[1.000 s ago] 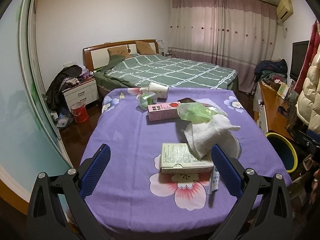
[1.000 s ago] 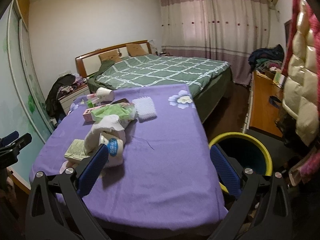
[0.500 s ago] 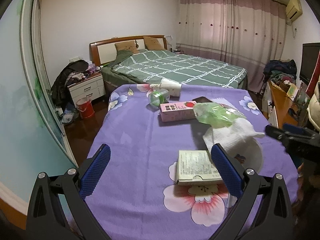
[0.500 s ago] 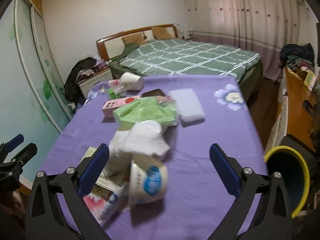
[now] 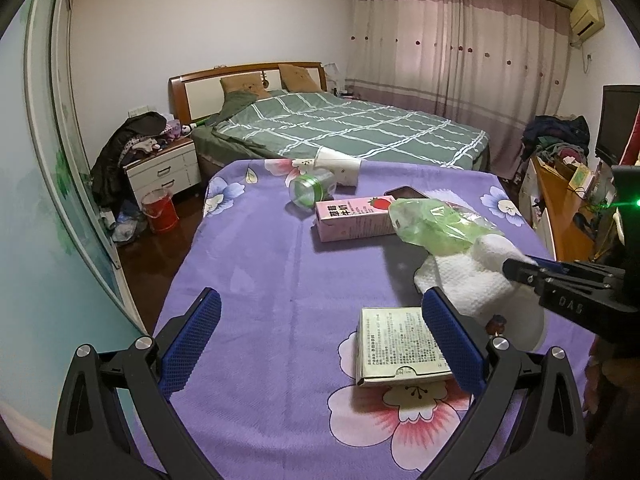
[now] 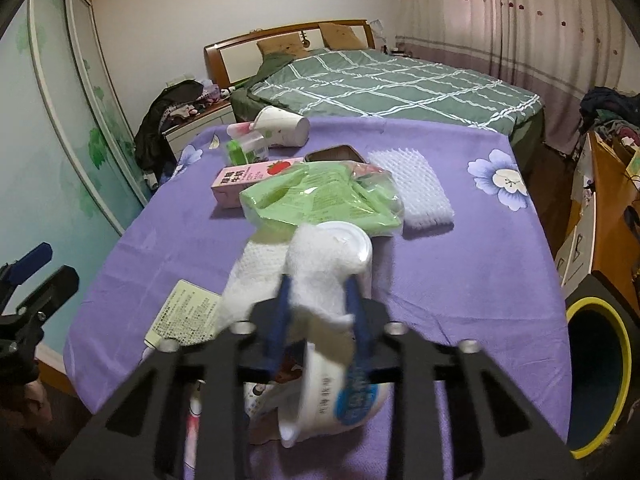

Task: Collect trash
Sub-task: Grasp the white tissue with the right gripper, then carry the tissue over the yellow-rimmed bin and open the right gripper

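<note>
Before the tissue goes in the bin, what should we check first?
1. Right gripper pinching the white tissue: ok; its jaws have just been closing on it.
2. Tissue free of the white cup under it: cannot tell.
3. Yellow-rimmed bin open and near the table's edge: ok.
4. Left gripper out of the way: ok, open and empty.
5. Other trash sitting steady, like the pink carton: ok.

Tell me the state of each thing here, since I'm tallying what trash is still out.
white paper towel: pinched in the right gripper, whose jaws have just closed on it
left gripper: open, holding nothing
white tub: lying on its side
paper cup: tipped over
pink carton: lying flat
bin: open
</note>
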Demonstrator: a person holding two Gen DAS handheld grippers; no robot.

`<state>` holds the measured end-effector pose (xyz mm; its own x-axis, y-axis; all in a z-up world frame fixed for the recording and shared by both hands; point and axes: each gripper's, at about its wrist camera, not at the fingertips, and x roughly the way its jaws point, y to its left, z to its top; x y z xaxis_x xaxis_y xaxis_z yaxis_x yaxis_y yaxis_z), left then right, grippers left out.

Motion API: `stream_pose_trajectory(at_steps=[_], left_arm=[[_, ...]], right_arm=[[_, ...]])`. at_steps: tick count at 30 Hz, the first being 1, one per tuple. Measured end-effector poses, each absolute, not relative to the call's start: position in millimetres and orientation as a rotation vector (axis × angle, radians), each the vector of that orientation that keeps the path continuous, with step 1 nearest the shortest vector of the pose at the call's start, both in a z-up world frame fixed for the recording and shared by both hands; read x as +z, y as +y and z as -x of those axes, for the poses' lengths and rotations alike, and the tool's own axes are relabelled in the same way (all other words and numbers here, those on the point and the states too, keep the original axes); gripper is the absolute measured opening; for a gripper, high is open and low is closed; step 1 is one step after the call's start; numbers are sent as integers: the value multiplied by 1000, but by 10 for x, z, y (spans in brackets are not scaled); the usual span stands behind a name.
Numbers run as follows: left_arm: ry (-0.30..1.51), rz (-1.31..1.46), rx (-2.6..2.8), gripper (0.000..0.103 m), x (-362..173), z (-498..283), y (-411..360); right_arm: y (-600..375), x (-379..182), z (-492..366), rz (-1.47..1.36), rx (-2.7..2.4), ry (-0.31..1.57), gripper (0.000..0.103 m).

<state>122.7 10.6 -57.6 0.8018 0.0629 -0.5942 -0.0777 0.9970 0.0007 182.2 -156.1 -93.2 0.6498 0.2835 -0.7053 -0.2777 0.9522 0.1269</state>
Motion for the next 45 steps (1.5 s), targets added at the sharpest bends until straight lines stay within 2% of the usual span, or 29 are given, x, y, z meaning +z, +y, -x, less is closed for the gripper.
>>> stream_pose_trajectory(at_steps=[3, 6, 20, 29, 37, 45], left_arm=[[636, 30, 72, 99, -597, -1239, 124], [634, 29, 72, 99, -587, -1238, 133], [605, 17, 62, 99, -528, -1065, 127], [584, 4, 42, 99, -448, -955, 16], [586, -10, 0, 99, -414, -901, -201], [595, -33, -43, 99, -418, -865, -459]], right_arm=[[-1529, -843, -1795, -14, 347, 776, 8], [-1499, -709, -1776, -27, 380, 747, 7], [-1396, 384, -1598, -79, 538, 553, 7], [-1829, 962, -1252, -75, 474, 410, 7], [-2712, 771, -1079, -125, 269, 434, 7], [-3747, 105, -1100, -196, -7, 557, 8]])
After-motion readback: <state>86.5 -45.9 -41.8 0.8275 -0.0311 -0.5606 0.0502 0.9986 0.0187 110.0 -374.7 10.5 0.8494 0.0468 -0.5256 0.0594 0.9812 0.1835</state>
